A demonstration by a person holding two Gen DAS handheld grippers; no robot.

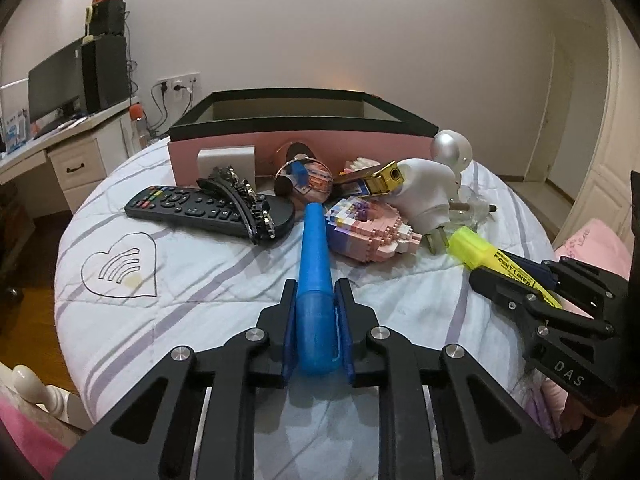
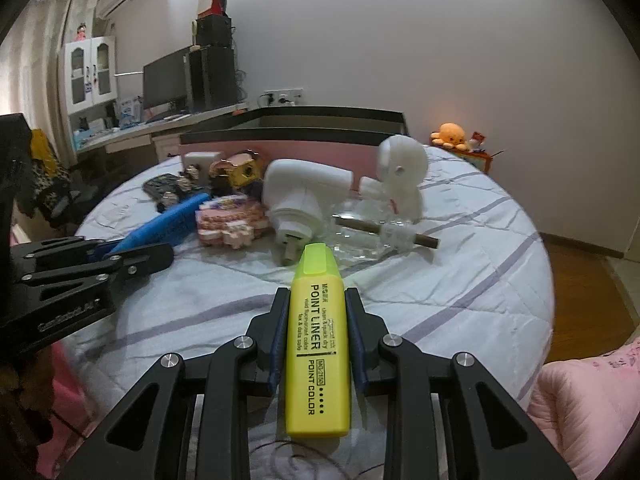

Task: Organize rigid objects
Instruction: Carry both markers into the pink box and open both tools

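My left gripper is shut on a blue marker that points forward toward the pile. My right gripper is shut on a yellow highlighter labelled "POINT LINER", cap forward. Both are held just above a white quilt with lilac stripes. In the left wrist view the right gripper with the highlighter is at the right. The right wrist view has the left gripper and the marker at its left. A pink box with a black rim stands open behind the pile.
The pile holds a black remote, a studded black hair clip, a pink block model, a white plug adapter, a gold-capped item and a silver ball. A desk with a monitor is at the left.
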